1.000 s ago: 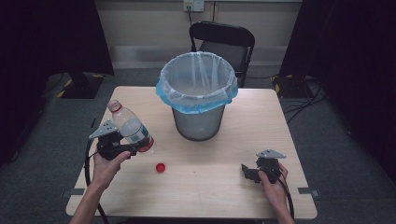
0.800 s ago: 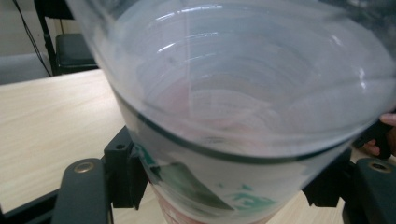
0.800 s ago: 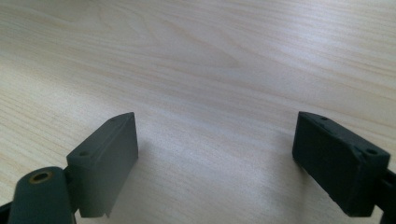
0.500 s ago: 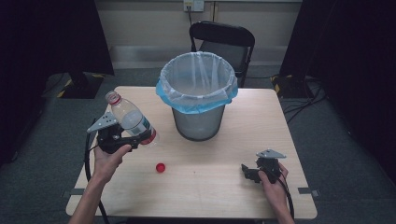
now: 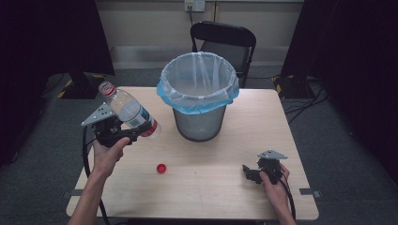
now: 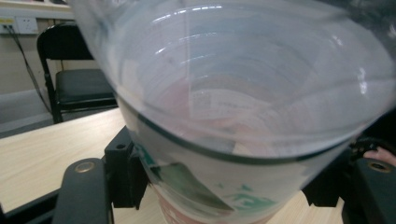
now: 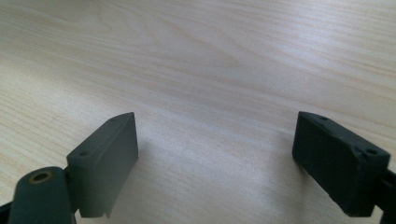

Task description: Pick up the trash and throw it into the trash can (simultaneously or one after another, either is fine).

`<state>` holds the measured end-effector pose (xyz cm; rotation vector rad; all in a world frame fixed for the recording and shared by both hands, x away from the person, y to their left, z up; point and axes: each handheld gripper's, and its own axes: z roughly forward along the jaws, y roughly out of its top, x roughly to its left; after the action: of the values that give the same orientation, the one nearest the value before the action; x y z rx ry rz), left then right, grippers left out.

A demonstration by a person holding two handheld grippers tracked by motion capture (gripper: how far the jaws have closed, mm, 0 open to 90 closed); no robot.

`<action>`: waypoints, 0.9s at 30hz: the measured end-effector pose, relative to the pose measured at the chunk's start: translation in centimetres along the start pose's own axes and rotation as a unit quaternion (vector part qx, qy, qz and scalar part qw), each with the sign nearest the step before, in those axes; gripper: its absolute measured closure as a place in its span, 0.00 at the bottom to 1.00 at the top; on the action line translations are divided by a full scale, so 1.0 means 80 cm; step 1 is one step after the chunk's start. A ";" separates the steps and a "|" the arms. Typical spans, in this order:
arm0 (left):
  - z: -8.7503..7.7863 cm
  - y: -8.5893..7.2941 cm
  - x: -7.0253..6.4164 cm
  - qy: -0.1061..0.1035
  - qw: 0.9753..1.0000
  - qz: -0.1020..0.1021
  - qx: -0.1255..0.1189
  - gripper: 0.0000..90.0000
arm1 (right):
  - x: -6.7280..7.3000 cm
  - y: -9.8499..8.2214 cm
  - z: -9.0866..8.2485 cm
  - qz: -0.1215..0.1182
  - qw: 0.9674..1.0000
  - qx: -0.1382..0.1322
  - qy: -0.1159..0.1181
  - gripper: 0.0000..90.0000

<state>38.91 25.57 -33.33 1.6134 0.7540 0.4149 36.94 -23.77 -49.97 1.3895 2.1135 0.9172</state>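
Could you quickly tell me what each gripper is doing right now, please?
Left gripper: closed on the clear plastic bottle, held tilted above the table.
Right gripper: open, holding nothing, low over the table.

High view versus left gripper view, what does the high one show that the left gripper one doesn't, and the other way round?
High view alone: the bin with its blue liner, the red cap lying loose on the table, and the right gripper resting open near the front right. It also shows the bottle whole, tilted, with its open neck up and away.

Left gripper view alone: the bottle's label print close up and the black jaws pressed on either side of it.

Both share: the left gripper shut on the bottle, the wooden table and the black chair.
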 end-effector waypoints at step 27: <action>0.003 0.069 -0.008 -0.011 0.998 0.028 -0.060 0.34 | 0.000 0.000 0.000 0.000 1.000 0.000 0.000 0.15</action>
<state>39.90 24.73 -27.95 1.5262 0.6562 0.4741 36.94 -23.77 -49.97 1.3895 2.1134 0.9170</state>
